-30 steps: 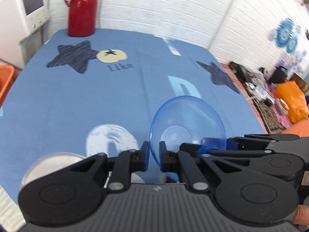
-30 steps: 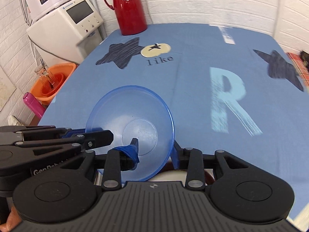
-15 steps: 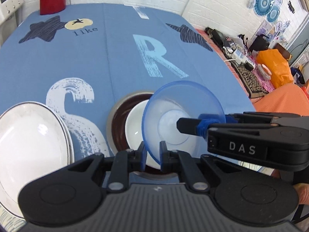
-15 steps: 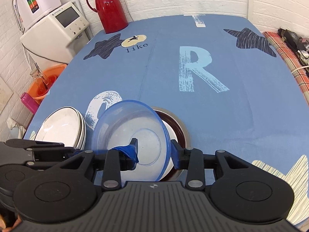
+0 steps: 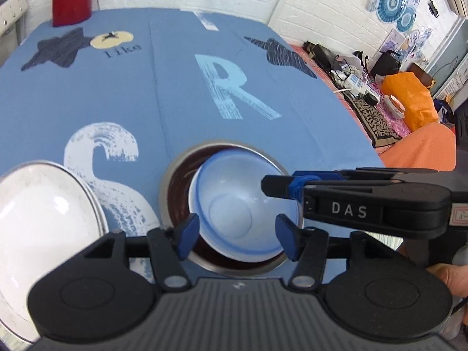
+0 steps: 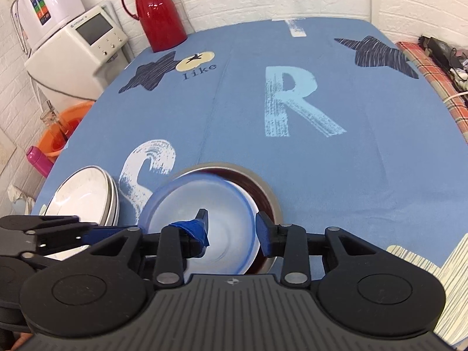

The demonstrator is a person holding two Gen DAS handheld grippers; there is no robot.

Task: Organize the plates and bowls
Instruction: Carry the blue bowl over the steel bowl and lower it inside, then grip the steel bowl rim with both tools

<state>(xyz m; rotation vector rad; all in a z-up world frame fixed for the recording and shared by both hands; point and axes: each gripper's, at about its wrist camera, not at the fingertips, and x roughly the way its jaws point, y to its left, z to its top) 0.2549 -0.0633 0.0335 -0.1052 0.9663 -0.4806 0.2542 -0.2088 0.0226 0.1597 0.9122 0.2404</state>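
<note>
Your left claw (image 5: 237,235) gapes wide, empty, straddling the clear blue bowl (image 5: 244,201) nested in a dark steel-rimmed bowl (image 5: 175,187) on the counter (image 5: 117,93); your right claw (image 6: 231,228), parted, brackets its rim. Stacked white plates (image 6: 84,196) crowd the left; a red thermos (image 6: 159,11) stands far back.

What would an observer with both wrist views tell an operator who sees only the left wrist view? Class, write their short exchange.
Operator: Is the white plate on my left single?
Observer: No. The right wrist view shows the white plates as a stack, with at least two rims.
Operator: What stands past the table's left edge?
Observer: A white appliance, and nearer, an orange basin.
Operator: I see the right gripper only side-on. How does it sit?
Observer: The right gripper is open, one finger inside the blue bowl, the other outside its rim.
</note>
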